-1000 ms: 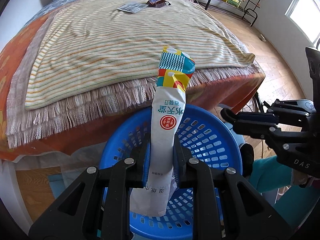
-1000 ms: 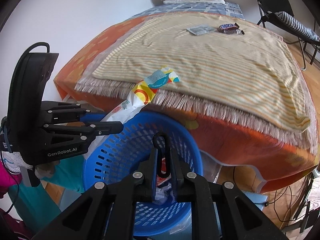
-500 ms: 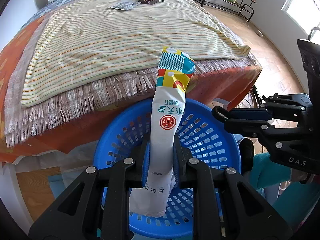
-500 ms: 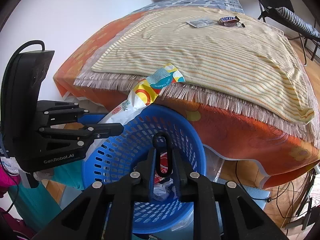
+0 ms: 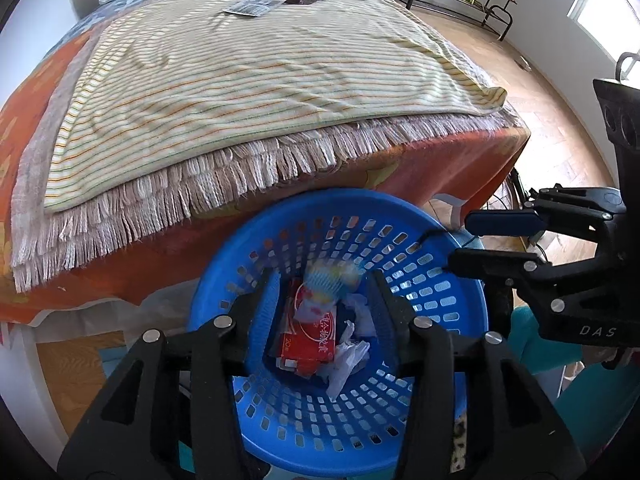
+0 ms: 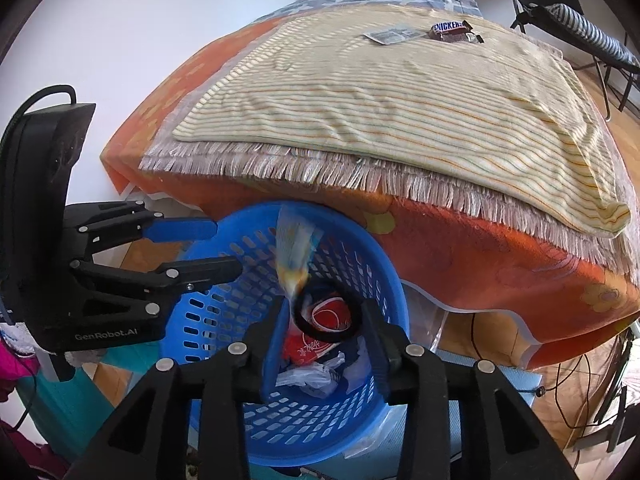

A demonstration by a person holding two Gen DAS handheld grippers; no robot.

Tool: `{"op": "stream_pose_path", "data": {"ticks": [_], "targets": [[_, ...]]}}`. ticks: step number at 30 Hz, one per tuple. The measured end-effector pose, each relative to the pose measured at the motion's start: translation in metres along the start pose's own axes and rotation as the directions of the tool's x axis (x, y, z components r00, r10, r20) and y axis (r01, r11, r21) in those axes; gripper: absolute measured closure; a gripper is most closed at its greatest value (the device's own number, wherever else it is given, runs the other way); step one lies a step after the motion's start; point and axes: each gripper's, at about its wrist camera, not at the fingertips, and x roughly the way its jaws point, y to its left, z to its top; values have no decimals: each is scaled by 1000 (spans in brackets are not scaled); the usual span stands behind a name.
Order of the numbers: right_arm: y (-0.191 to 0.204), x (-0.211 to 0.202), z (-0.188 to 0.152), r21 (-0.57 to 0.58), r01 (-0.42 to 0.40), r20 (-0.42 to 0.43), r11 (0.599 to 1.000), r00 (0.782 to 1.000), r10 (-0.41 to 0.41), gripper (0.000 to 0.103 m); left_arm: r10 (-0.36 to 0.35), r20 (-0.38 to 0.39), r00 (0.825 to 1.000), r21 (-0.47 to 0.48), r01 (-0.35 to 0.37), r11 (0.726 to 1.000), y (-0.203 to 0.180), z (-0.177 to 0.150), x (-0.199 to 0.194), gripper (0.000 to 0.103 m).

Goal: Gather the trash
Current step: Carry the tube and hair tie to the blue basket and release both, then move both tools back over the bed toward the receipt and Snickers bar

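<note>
Blurred wrapper [image 5: 330, 278] mid-air over the blue basket [image 5: 460, 280], between the spread, opening fingers of the left hand-held gripper [image 5: 322, 312], touching neither. Black ring [image 6: 326, 312] loose between the opening fingers of the right hand-held gripper [image 6: 324, 340], over the same basket. Inside the basket: one red box [image 5: 308, 344] marked "20", crumpled white plastic [image 5: 348, 354]. One basket, two grippers, marked "DAS" and "GenRobot.AI". Beyond, on the bed's striped blanket [image 6: 400, 92]: one "SNICKERS" bar [image 6: 450, 29] beside one flat grey packet [image 6: 390, 35], both well apart from the basket.
</note>
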Motion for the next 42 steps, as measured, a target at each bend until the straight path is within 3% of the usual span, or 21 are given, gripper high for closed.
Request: {"op": "stream_pose_path", "data": {"ticks": [4,10,13,20,28,33,35,42], "targets": [[0,2,-1,1,12,-6,1000,1000,-12,47,4,-6,1000,-3,-4,1000,1,0,1,57],[-3,1,0,15,31,-2,999,1000,-31,31,7,-7,1000,-10,-7,1000,3,1,1,56],[-6,0,1,26,41,-3,999,999,-41,24,0,-3,1000,-14,0,1000,3,3,0,45],[-13,-1,6,48,66,-4,997,998,-66,21,7,24,1000,-9,-6,1000,4,11,-9,37],[-30,-11,18,90,92,20,992,995,-94,15,19,48,999,-20,-19,1000,14,36,-18,37],[-48,-26,37,148,99,59,984,992,-109,14,32,72,997,-10,-31,999,21,66,-27,36],[-54,-32,46,173,102,76,980,990,-117,8,42,77,996,0,-42,999,25,79,-27,36],[-70,-46,79,213,106,142,971,980,-138,3,38,101,994,-4,-38,999,40,124,-28,36]]}}
